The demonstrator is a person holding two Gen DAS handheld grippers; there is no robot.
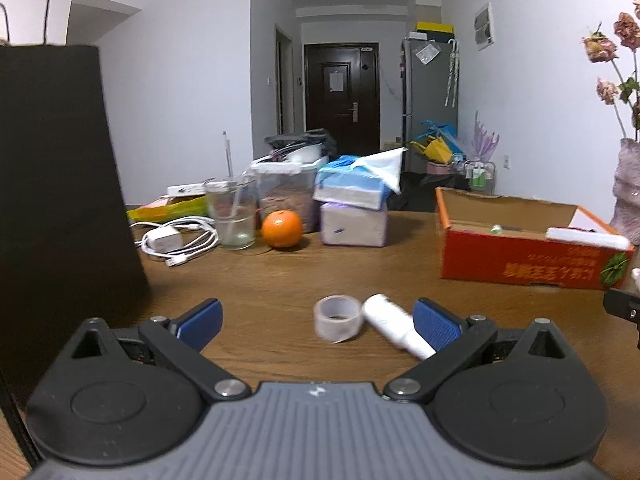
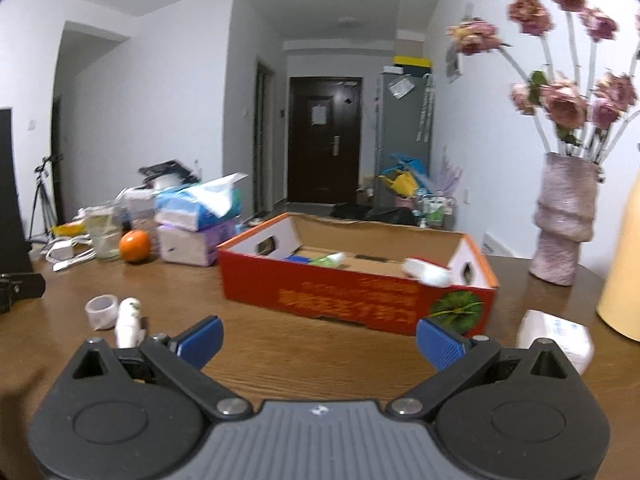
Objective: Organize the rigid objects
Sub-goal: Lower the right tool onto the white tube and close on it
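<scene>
The room is white, with a dark door far off at 12 o'clock. A big brown wooden table fills the near part of both views. At 9 o'clock in the left view stands a tall black bag. The red box sits in the middle of the right view, open on top, with a few things already inside.

The left gripper has its fingers spread wide and holds nothing. Between them lie the tape roll and the white bottle, touching each other. The bottle's near end lies just beside the right finger.

The right gripper is wide open and empty too, pointing at the box.

I think the left one should grab the bottle next. It should move a bit toward 3 o'clock so the tape stays out, close softly on the bottle's fat part, and then lift.
</scene>
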